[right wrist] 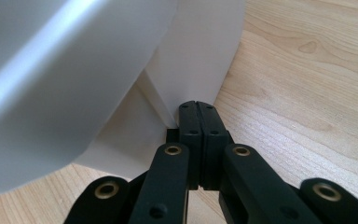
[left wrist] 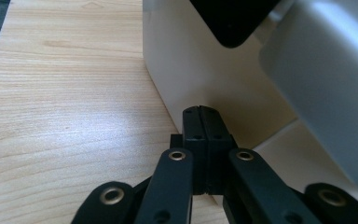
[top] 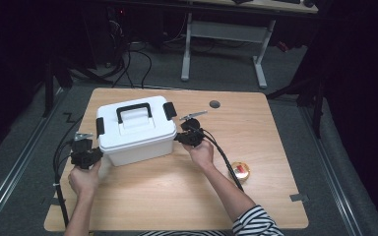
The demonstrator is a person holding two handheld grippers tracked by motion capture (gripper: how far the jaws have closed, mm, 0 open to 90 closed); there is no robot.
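Observation:
A white plastic storage box [top: 135,130] with a black carry handle and black side latches stands on the wooden table [top: 157,196]. My left gripper [top: 96,154] is at the box's left end, jaws shut together with nothing between them, tips at the box wall [left wrist: 191,70] below the black latch [left wrist: 233,21]. My right gripper [top: 181,138] is at the box's right end, shut and empty as well, its tips against the lower corner of the box [right wrist: 200,51] under the lid's overhang.
A small round orange-and-red object [top: 239,170] lies on the table at the right, close to the right forearm. A dark cable hole [top: 214,104] sits near the table's far edge. A white desk frame [top: 224,34] stands on the floor beyond.

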